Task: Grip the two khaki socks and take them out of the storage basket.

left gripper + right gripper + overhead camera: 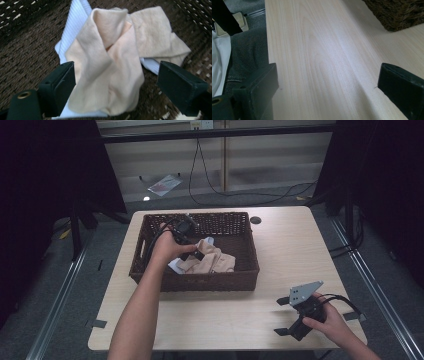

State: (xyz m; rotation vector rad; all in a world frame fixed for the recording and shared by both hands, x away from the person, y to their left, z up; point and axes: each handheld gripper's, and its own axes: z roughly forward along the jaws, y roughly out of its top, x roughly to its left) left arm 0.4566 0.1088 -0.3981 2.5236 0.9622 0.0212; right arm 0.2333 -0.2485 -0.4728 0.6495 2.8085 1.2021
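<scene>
A dark brown wicker basket (195,282) stands on the light wooden table (290,245), left of its middle. A crumpled beige cloth (212,262) (110,75) lies inside, on top of a white ribbed cloth (72,27). My left gripper (195,251) (116,82) reaches down into the basket, its jaws wide apart on either side of the beige cloth, and the right jaw stands clear of it. My right gripper (281,316) (328,82) sits open just above the bare tabletop near the front right corner, with nothing between its jaws.
A corner of the basket (397,15) shows far off in the right gripper view, with the table's near edge and the person's trouser leg (247,50) to the left. A small round hole (255,220) sits by the basket's far right corner. Cables (240,195) lie on the floor beyond the table.
</scene>
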